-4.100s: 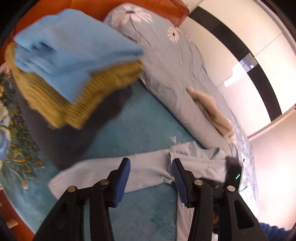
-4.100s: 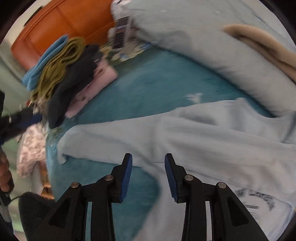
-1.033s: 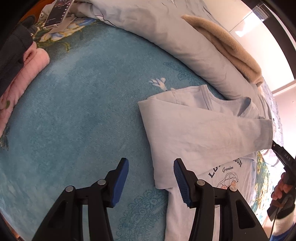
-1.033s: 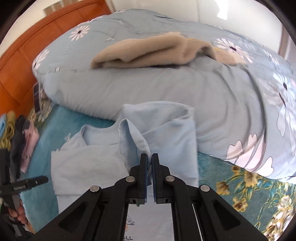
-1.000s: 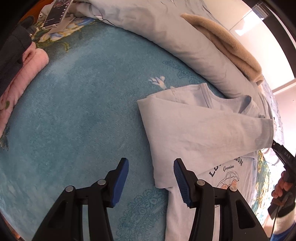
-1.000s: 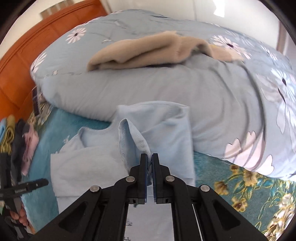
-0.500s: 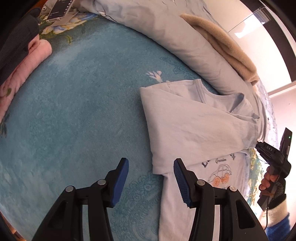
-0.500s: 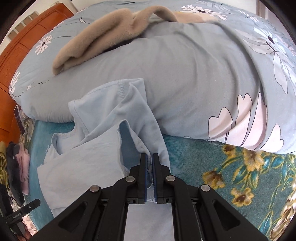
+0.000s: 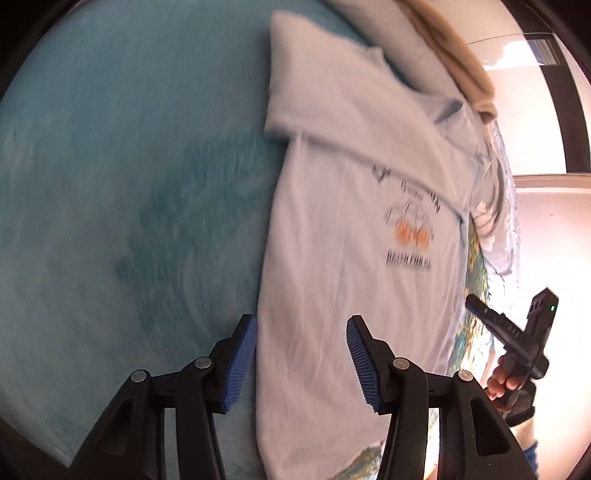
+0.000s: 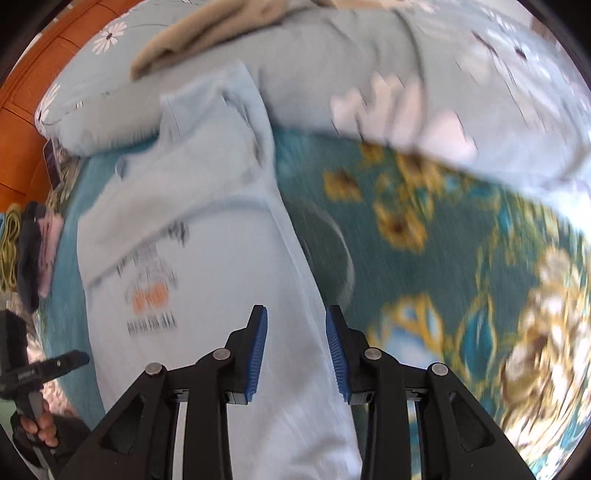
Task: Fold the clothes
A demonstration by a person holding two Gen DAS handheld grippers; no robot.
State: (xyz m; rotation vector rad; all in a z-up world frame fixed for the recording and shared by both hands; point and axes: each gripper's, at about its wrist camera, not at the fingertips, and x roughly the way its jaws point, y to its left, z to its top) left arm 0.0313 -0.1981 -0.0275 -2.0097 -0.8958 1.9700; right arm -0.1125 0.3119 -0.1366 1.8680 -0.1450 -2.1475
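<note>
A pale blue T-shirt (image 9: 343,236) (image 10: 207,251) with a dark and orange chest print lies on the teal bedspread, both sleeves folded in over its body. My left gripper (image 9: 301,354) hangs open above the shirt's lower left edge, nothing between its blue pads. My right gripper (image 10: 295,347) hovers over the shirt's right edge, its jaws opening and free of the cloth. Each gripper shows in the other's view, held by a hand: the right gripper (image 9: 517,332) at the shirt's right side, the left gripper (image 10: 33,369) at its left. Both views are motion-blurred.
A grey-blue floral duvet (image 10: 406,74) with a tan garment (image 10: 207,26) on it lies behind the shirt. A stack of folded clothes (image 10: 33,251) sits far left, by the orange headboard (image 10: 22,110). Teal bedspread (image 9: 110,184) stretches left of the shirt, a flowered part (image 10: 461,277) right.
The right gripper let go of the sleeve it held and its jaws parted. Both grippers moved down along the shirt toward its hem. The right sleeve now lies folded on the shirt.
</note>
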